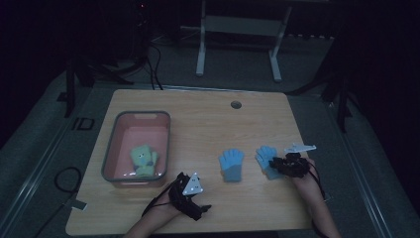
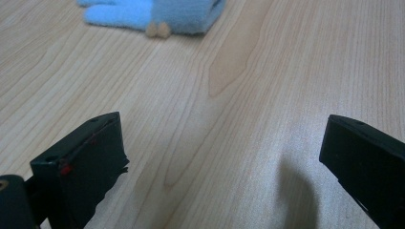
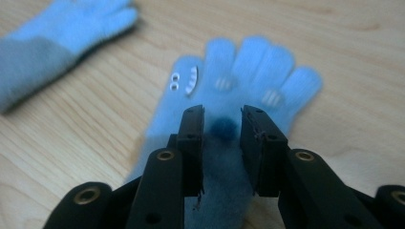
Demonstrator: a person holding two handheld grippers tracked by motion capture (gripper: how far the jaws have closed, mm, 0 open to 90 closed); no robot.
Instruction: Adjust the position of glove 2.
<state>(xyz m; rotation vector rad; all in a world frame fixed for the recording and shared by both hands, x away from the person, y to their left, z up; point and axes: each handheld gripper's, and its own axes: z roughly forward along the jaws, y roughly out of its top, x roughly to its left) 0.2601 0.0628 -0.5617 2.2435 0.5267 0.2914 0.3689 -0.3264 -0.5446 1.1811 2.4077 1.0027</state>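
Two blue gloves lie on the wooden table (image 1: 208,124). My right gripper (image 1: 273,163) (image 3: 222,143) is shut on the grey cuff of the right blue glove (image 1: 265,156) (image 3: 248,67), which has a small face and lies flat with its fingers pointing away. The other blue glove (image 1: 231,164) (image 3: 57,38) (image 2: 157,12) lies to its left. My left gripper (image 1: 194,194) (image 2: 219,143) is low over bare wood near the front edge, open wide with nothing between its jaws. A green glove (image 1: 143,159) lies inside the pink bin (image 1: 142,114).
The pink bin with its grey rim stands at the table's left side. A round cable hole (image 1: 236,104) sits near the far edge. Behind the table a white frame (image 1: 237,44) stands on the floor, and cables (image 1: 67,178) lie at the left.
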